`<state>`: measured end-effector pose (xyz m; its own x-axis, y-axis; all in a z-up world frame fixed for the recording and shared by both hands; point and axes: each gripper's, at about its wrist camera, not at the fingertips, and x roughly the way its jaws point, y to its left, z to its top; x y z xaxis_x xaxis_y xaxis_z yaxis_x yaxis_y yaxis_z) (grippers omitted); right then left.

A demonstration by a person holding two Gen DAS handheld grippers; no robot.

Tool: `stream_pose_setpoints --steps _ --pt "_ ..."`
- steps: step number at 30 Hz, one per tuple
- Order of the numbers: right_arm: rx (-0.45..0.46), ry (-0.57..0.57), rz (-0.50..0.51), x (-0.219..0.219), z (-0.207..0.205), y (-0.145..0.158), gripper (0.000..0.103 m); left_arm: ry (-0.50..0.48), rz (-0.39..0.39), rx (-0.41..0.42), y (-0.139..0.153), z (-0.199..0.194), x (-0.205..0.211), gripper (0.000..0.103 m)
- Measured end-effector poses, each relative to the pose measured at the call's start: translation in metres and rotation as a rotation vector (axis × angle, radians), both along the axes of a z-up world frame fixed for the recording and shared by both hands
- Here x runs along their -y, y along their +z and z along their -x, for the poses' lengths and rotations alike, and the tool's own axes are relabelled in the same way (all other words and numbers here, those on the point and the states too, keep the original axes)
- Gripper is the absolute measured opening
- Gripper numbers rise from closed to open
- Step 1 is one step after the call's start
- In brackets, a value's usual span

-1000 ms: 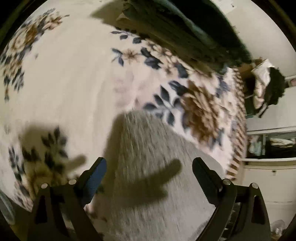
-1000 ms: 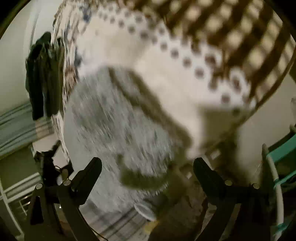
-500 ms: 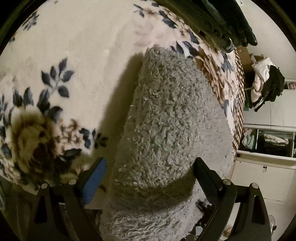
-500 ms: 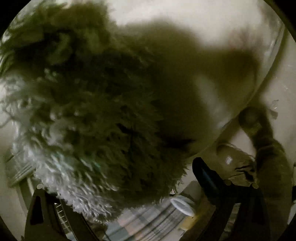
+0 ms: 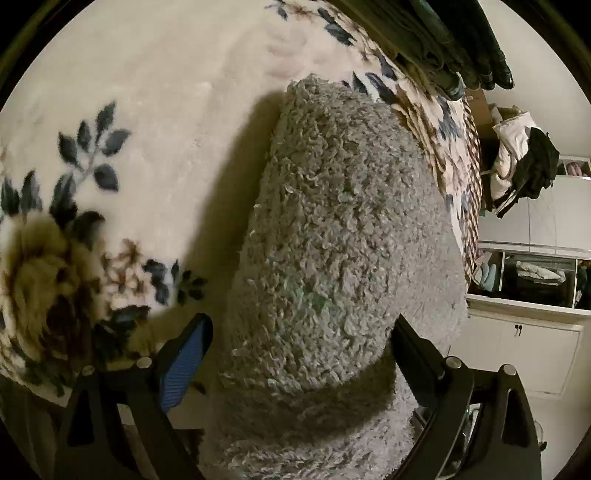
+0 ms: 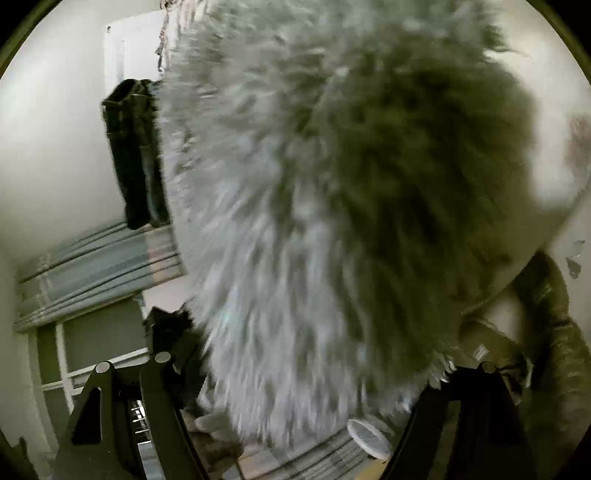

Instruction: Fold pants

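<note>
The grey fluffy pants (image 5: 343,229) lie folded on a cream floral blanket (image 5: 155,122), reaching to the bed's near edge. My left gripper (image 5: 301,343) is open, its jaws set wide on either side of the pants' near end, with the blue pad (image 5: 183,363) at the left. In the right wrist view the same grey pants (image 6: 332,206) fill the frame, blurred and very close. My right gripper (image 6: 295,398) has its finger bases far apart; the tips are hidden behind the fabric.
Dark folded clothes (image 5: 454,33) lie at the far side of the bed. White cabinets (image 5: 524,343) and piled clothing (image 5: 517,162) stand to the right. In the right wrist view there are dark hanging trousers (image 6: 135,155), a striped curtain (image 6: 96,266) and a white dish (image 6: 369,437) on the floor.
Both grippers have come down close to the pants' near end. The left view has barely shifted in the last half second. The right view has turned, showing the wall and curtain at its left.
</note>
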<state>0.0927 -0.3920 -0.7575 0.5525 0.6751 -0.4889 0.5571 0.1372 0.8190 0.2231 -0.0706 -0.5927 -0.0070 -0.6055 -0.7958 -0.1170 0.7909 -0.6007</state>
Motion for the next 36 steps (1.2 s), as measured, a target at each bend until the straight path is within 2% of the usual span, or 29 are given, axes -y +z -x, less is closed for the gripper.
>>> stream_pose_setpoints --steps 3,6,9,11,12,13,14,15,18,23,25,26,28,29,34,36 --pt "-0.021 -0.005 -0.008 0.000 -0.008 -0.017 0.082 -0.003 0.009 -0.005 -0.003 0.000 0.000 0.098" --pt "-0.006 -0.009 0.011 -0.007 -0.015 -0.016 0.081 -0.005 0.032 -0.020 -0.012 -0.001 -0.001 0.100" --pt "-0.005 -0.024 0.047 -0.015 -0.013 -0.009 0.056 0.002 0.086 -0.043 -0.020 0.000 -0.002 0.100" --pt "-0.010 -0.035 0.071 -0.020 -0.010 -0.003 0.050 0.026 0.126 -0.074 -0.025 0.002 -0.004 0.100" --pt "-0.014 -0.043 0.077 -0.022 -0.009 0.000 0.047 0.032 0.147 -0.078 -0.026 0.003 -0.004 0.095" --pt "-0.014 -0.047 0.089 -0.025 -0.009 0.004 0.046 0.031 0.173 -0.071 -0.024 0.005 -0.003 0.080" --pt "-0.015 -0.048 0.099 -0.027 -0.008 0.009 0.045 0.027 0.177 -0.047 -0.018 0.006 -0.003 0.074" --pt "-0.014 -0.050 0.107 -0.029 -0.009 0.013 0.044 0.022 0.182 -0.023 -0.012 0.007 -0.004 0.063" --pt "-0.003 -0.045 0.134 -0.034 -0.011 0.029 0.043 0.028 0.214 0.022 0.009 0.011 -0.007 0.053" --pt "0.044 -0.004 0.188 -0.039 -0.018 0.066 0.042 0.043 0.247 0.062 0.045 0.011 -0.010 0.051" --pt "0.067 0.005 0.201 -0.045 -0.011 0.081 0.042 0.047 0.262 0.081 0.069 0.009 -0.012 0.051" --pt "0.082 0.008 0.202 -0.028 -0.002 0.091 0.041 0.050 0.264 0.088 0.078 0.006 -0.009 0.051" --pt "0.112 0.011 0.208 -0.025 -0.007 0.116 0.041 0.057 0.272 0.105 0.109 0.000 -0.010 0.051" --pt "0.128 0.016 0.211 -0.014 0.017 0.121 0.041 0.059 0.271 0.113 0.120 -0.004 -0.008 0.051" --pt "0.225 0.028 0.226 -0.017 -0.013 0.200 0.041 0.080 0.285 0.179 0.204 -0.041 -0.006 0.051" --pt "0.257 0.031 0.237 -0.018 -0.030 0.226 0.041 0.084 0.287 0.210 0.229 -0.059 -0.003 0.051"
